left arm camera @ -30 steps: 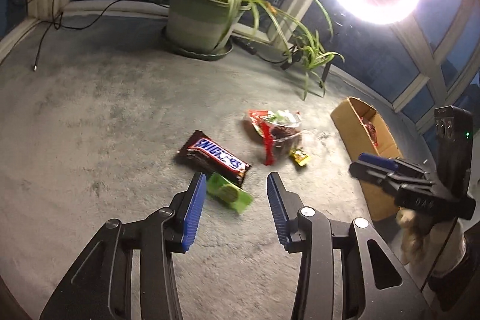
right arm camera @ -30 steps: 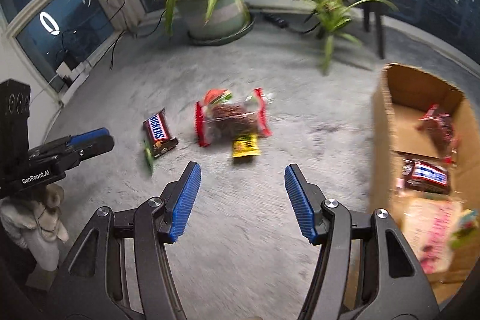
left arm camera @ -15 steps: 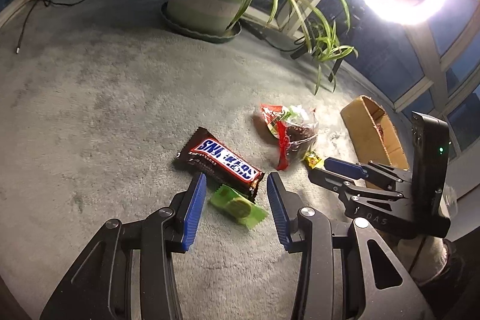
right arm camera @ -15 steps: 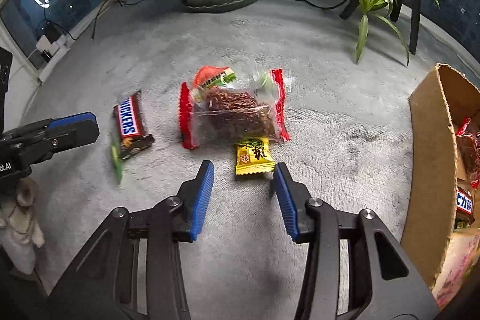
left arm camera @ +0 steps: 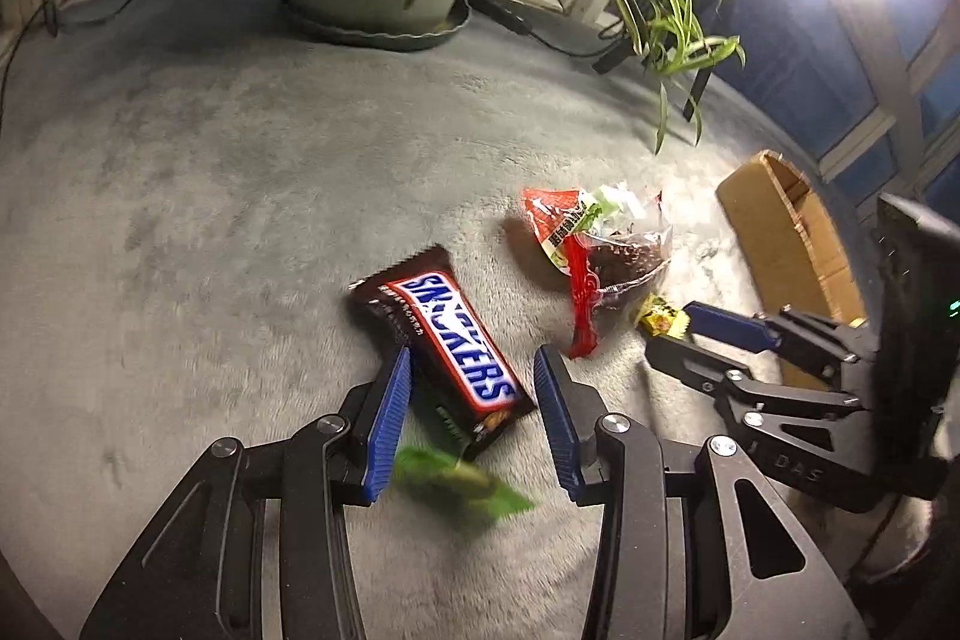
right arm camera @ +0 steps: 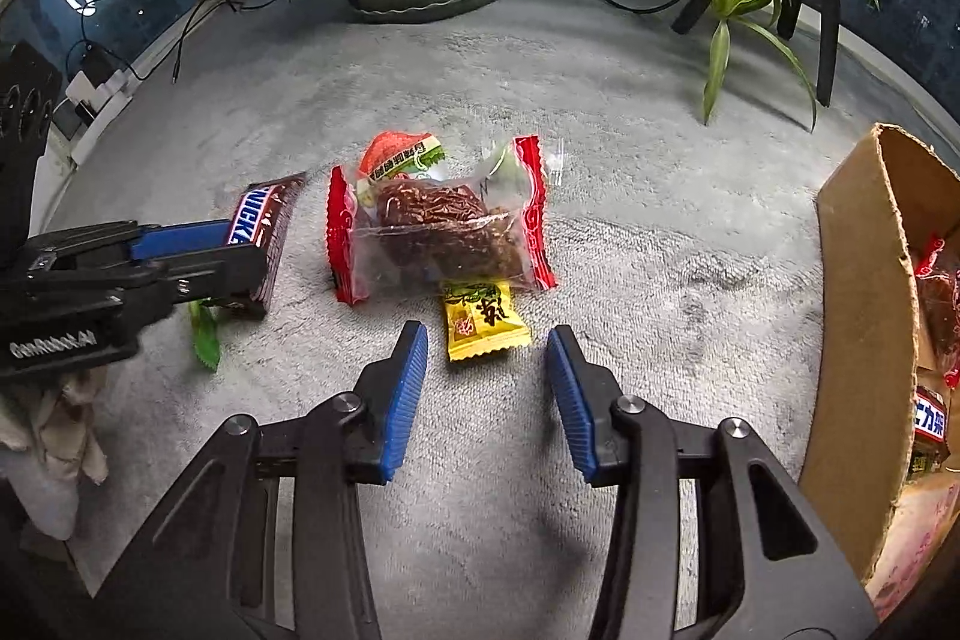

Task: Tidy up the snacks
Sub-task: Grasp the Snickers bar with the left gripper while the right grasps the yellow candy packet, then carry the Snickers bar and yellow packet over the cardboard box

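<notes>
The left gripper (left arm camera: 474,415), jaws apart, straddles the Snickers bar (left arm camera: 447,340) and green packet (left arm camera: 456,478).

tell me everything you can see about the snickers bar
The Snickers bar is a sealed, glossy dark-brown wrapper with a blue logo outlined in red and white. It lies flat and diagonal on the grey carpet, its near end between the left gripper's open jaws, overlapping a green packet.
</notes>
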Available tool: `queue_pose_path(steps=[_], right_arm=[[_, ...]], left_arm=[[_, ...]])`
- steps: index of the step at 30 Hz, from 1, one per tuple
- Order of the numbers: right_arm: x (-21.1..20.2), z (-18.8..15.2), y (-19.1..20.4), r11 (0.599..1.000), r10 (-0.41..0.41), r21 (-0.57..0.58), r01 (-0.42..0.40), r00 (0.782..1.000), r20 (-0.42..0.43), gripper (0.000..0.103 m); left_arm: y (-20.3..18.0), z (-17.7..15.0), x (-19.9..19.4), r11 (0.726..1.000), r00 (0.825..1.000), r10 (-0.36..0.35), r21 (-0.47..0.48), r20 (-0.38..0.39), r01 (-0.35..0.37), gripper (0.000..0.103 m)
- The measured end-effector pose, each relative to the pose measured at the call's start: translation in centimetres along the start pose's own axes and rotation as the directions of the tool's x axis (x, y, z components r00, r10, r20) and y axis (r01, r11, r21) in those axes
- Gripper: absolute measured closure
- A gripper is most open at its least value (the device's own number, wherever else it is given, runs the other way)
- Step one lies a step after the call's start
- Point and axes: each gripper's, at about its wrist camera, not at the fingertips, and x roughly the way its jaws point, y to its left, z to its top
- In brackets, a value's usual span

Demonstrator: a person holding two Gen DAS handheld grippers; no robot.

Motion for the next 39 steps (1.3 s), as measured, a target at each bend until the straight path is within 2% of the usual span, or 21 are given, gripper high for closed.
queue_pose_path(steps=[4, 9, 11, 13, 22, 27, 33, 39], right_arm=[[0.3, 0.4, 0.4, 1.000, -0.004, -0.021, 0.004, 1.000, 0.003, 0.060], [0.4, 0.5, 0.8, 0.999, -0.007, -0.044, 0.007, 1.000, 0.005, 0.075], [0.4, 0.5, 0.9, 0.998, -0.008, -0.064, 0.009, 1.000, 0.003, 0.075], [0.5, 0.6, 1.1, 0.997, -0.015, -0.079, 0.015, 1.000, -0.001, 0.075], [0.1, 0.1, 1.0, 0.997, -0.016, -0.077, 0.015, 1.000, -0.017, 0.075], [-0.5, -0.7, 0.0, 0.999, -0.011, -0.036, 0.011, 1.000, -0.010, 0.076], [-2.6, -1.2, -1.1, 1.000, 0.001, 0.019, -0.002, 0.999, 0.038, 0.076], [-5.1, -1.3, -1.3, 0.999, 0.013, 0.035, -0.016, 0.996, 0.086, 0.076]], left_arm=[[-0.6, 0.3, 0.7, 0.997, 0.998, 0.058, 0.044, 0.009, -0.058, 0.062], [-1.1, 0.2, 1.2, 0.991, 0.995, 0.094, 0.098, 0.025, -0.096, 0.062], [-1.2, 0.0, 1.2, 0.987, 0.995, 0.101, 0.124, 0.027, -0.104, 0.063], [-1.3, -0.1, 1.3, 0.985, 0.994, 0.107, 0.131, 0.032, -0.110, 0.068], [-1.1, -0.8, 1.0, 0.983, 0.995, 0.092, 0.156, 0.042, -0.098, 0.076], [-0.6, -1.3, 0.6, 0.987, 0.996, 0.077, 0.139, 0.047, -0.083, 0.077], [0.0, -1.6, -0.7, 0.996, 0.997, 0.042, 0.079, 0.067, -0.047, 0.077], [-0.9, -1.2, -2.6, 0.997, 0.994, 0.018, 0.079, 0.111, -0.027, 0.077]])
